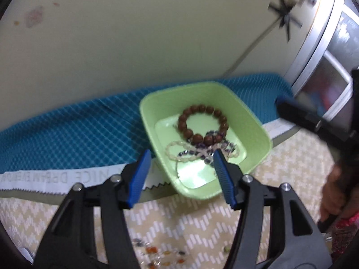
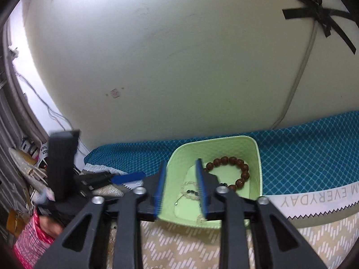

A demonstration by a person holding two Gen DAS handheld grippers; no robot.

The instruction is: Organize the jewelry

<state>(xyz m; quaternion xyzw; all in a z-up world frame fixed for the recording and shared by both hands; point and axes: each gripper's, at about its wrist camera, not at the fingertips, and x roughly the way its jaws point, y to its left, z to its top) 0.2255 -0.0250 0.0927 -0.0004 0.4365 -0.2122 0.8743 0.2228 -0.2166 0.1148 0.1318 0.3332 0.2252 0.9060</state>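
A: What's in the green tray (image 1: pixel 253 121) at centre frame?

B: One brown wooden-bead bracelet (image 1: pixel 203 123), round and glossy, plus a tangle of pale and purple bead strands (image 1: pixel 197 151); I can't count those.

A: And the grippers?

B: Two. The left gripper (image 1: pixel 181 157) is spread, empty. The right gripper (image 2: pixel 180 168) is slightly parted, grasping nothing.

The white fabric strip (image 2: pixel 314 204) reads "EVERYDAY" upside down; from the left wrist, "NICE DREAM"
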